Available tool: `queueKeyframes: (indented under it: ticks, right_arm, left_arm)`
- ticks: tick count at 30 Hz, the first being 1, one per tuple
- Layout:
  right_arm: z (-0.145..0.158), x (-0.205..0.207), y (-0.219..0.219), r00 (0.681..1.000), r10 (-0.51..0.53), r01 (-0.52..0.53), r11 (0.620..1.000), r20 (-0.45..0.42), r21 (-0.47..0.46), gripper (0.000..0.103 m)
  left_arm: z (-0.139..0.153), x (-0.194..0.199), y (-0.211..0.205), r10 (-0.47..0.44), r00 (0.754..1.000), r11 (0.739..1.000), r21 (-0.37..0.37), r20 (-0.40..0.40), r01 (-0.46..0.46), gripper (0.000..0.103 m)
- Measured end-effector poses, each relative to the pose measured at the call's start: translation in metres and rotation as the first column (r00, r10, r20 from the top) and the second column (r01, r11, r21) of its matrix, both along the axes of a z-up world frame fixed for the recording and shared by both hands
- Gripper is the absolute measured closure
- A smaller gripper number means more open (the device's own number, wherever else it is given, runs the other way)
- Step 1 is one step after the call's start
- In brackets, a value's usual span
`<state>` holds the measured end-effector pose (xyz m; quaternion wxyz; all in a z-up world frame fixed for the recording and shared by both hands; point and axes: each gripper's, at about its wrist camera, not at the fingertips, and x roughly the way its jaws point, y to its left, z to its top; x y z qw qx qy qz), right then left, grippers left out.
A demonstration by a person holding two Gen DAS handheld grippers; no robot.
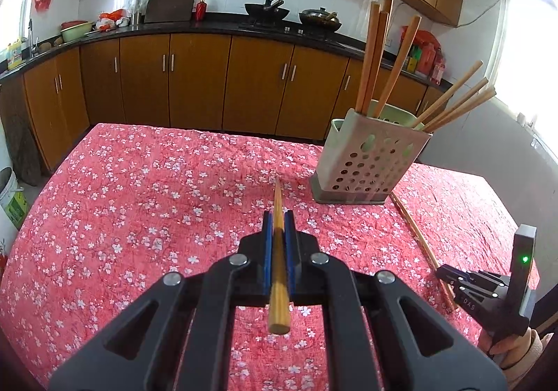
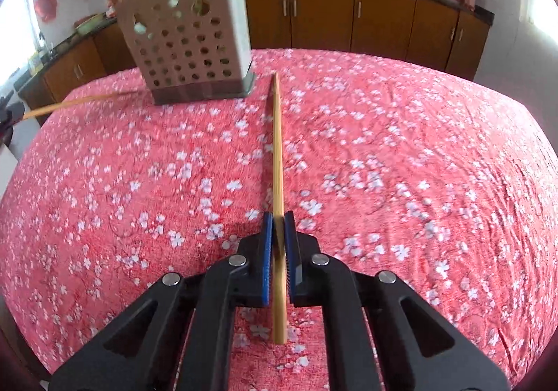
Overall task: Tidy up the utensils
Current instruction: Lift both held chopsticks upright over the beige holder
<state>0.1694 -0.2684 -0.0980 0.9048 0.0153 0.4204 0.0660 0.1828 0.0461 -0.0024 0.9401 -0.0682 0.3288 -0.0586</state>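
My left gripper is pinching one chopstick lengthwise at frame centre, so its tip is aiming toward the perforated holder at upper right; my right gripper is clamping a second chopstick lying on the floral cloth, below the holder at upper left, for lifting
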Motion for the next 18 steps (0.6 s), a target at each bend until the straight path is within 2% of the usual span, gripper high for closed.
queueKeyframes:
  ticks: [4,9,18]
  right_arm:
    - [0.029,-0.01,-0.016,0.994,-0.039,0.035,0.998,0.1,0.046,0.096]
    - [0.078,-0.027,-0.034,0.962,-0.091,0.066,0.992,0.256,0.104,0.096]
    - [0.123,-0.036,-0.045,0.912,-0.123,0.064,0.985,0.39,0.161,0.096]
  left_arm:
    - [0.009,-0.004,0.001,0.002,1.0,1.0,0.005,0.03,-0.002,0.095]
    - [0.025,-0.008,0.004,0.002,0.997,1.0,-0.003,0.079,-0.002,0.095]
    - [0.058,-0.012,-0.001,-0.03,0.987,1.0,0.008,0.159,0.029,0.096]
